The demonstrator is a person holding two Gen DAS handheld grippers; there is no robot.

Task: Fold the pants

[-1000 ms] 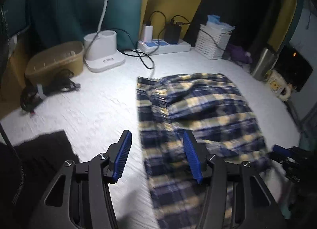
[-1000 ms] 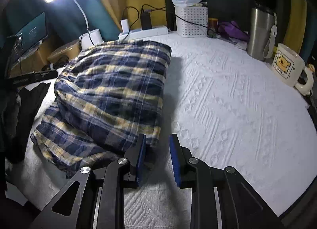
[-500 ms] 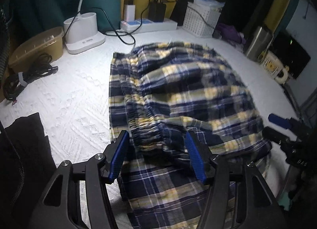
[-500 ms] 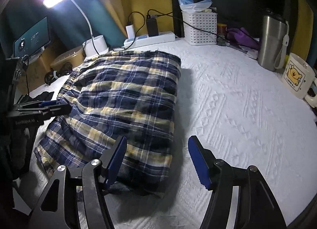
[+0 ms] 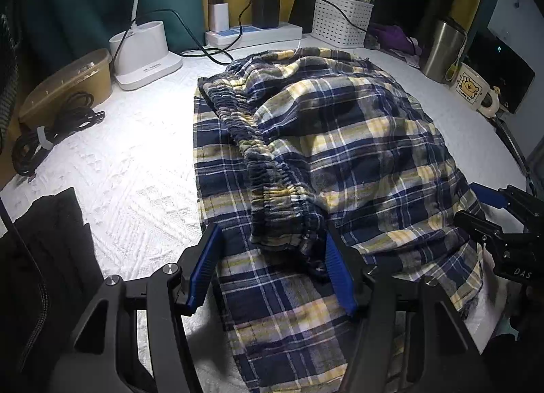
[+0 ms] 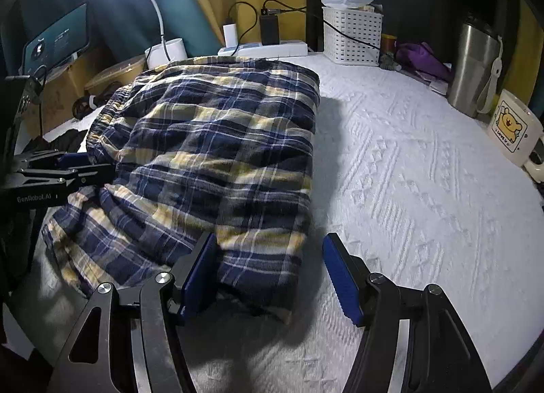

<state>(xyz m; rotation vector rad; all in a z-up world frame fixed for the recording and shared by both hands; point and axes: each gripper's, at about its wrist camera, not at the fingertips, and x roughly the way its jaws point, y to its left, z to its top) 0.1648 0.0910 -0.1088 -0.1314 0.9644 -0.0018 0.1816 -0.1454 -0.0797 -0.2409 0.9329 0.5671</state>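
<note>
Navy and yellow plaid pants (image 5: 340,141) lie folded over on the white textured cover (image 5: 129,168), the gathered elastic waistband (image 5: 268,189) on top of the lower layer. My left gripper (image 5: 272,274) is open, its jaws either side of the waistband's near end. My right gripper (image 6: 268,277) is open at the pants' (image 6: 221,154) near right corner, its left pad against the cloth. Each gripper shows in the other's view: the right one (image 5: 489,212) and the left one (image 6: 68,172).
At the back stand a white lamp base (image 5: 146,49), a power strip with chargers (image 5: 255,32), a white basket (image 5: 343,23), a steel tumbler (image 6: 472,66) and a bear mug (image 6: 513,127). A brown tub (image 5: 68,83), coiled cable (image 5: 51,127) and black cloth (image 5: 44,240) lie left.
The top layer with the waistband has been laid down on the lower layer. My right gripper has opened from nearly shut. My left gripper has moved in over the waistband end.
</note>
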